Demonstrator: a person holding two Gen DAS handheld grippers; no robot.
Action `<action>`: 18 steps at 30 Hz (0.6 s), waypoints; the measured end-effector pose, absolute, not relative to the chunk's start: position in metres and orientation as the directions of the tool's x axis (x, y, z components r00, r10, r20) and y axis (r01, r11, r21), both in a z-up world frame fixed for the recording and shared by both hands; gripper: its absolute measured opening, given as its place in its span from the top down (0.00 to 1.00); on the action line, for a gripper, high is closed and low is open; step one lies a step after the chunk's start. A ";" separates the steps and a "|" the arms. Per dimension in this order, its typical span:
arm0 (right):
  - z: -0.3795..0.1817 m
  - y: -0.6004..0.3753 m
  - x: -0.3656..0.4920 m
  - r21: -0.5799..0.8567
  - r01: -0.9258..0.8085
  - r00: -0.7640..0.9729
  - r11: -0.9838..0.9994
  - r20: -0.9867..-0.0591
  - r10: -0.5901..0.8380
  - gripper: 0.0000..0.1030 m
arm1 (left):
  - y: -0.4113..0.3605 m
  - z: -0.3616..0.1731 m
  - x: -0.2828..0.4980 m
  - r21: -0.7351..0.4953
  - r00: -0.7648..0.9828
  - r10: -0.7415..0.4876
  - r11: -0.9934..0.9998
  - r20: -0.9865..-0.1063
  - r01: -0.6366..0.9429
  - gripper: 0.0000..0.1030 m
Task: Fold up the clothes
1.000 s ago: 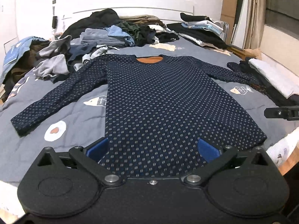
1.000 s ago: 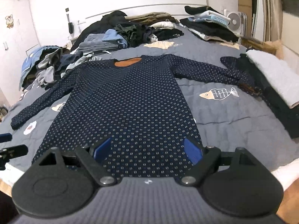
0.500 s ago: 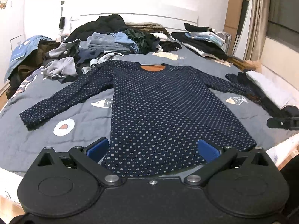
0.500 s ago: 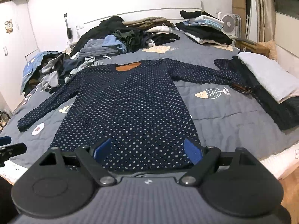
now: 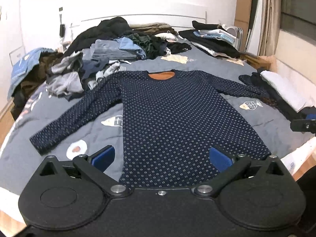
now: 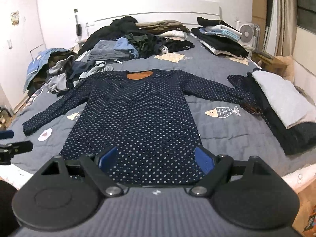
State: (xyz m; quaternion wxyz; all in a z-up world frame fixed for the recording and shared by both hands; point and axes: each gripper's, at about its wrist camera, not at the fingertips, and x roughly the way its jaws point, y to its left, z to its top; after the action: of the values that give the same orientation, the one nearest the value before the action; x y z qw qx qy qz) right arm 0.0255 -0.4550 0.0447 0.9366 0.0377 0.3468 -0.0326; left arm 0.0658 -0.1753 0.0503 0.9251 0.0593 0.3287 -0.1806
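On the bed (image 5: 276, 126) a dotted blue sweater (image 5: 177, 118) lies flat, hem at the near edge. Both the left gripper (image 5: 161, 157) and right gripper (image 6: 156, 158) hang above the hem, jaws wide, holding nothing.

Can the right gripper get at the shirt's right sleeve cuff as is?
Probably yes: right gripper is open and empty. The sleeve lies flat on the quilt, though its cuff touches the folded stack.
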 end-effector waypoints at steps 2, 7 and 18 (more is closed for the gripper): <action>0.049 -0.453 0.026 0.026 0.083 0.759 0.996 -0.650 -0.046 0.17 | -0.178 0.055 0.065 0.013 0.725 -0.294 0.923 -0.623 0.385 0.00; 0.055 -0.453 0.028 0.037 0.081 0.762 0.996 -0.647 -0.038 0.17 | -0.182 0.061 0.064 0.044 0.736 -0.279 0.922 -0.617 0.386 0.00; 0.050 -0.444 0.029 0.059 0.064 0.723 0.996 -0.691 -0.006 0.17 | -0.179 0.061 0.066 0.044 0.729 -0.274 0.922 -0.627 0.385 0.00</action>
State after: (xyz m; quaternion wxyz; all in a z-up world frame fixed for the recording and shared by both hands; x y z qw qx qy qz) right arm 0.0287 -0.4444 0.0497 0.9274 0.0393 0.3715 -0.0188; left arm 0.0661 -0.1791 0.0611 0.9258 0.0858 0.3223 -0.1778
